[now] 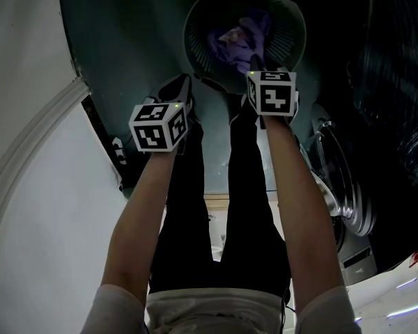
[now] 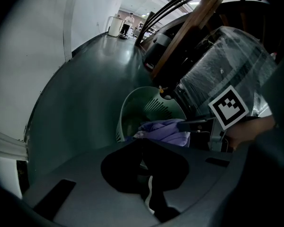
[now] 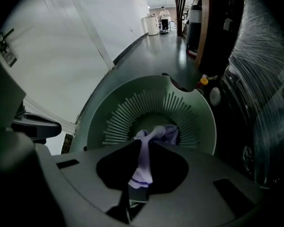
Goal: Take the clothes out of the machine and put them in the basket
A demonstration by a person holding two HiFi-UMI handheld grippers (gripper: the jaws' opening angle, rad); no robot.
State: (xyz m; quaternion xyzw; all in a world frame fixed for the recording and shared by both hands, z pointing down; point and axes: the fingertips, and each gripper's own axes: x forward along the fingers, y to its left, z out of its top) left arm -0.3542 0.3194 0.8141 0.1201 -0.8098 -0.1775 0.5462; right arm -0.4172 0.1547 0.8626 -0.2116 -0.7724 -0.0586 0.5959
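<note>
Head view: round green basket (image 1: 287, 44) on the dark floor (image 1: 125, 33), holding a heap of purple clothes (image 1: 238, 39). The right claw (image 1: 255, 65) points down over the near rim, and the left claw (image 1: 181, 83) is just beside the basket, outside it. Right gripper view: the right claw (image 3: 142, 143) is clamped on a strip of the purple clothes (image 3: 143, 167) that runs down into the basket. Left gripper view: the left claw (image 2: 141, 143) has its jaws together, and whether they pinch anything cannot be told. The clothes lie beyond it in the basket.

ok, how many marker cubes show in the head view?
2: the left marker cube sits below-left of the basket; the right marker cube overlaps its near rim. None seems hidden.
</note>
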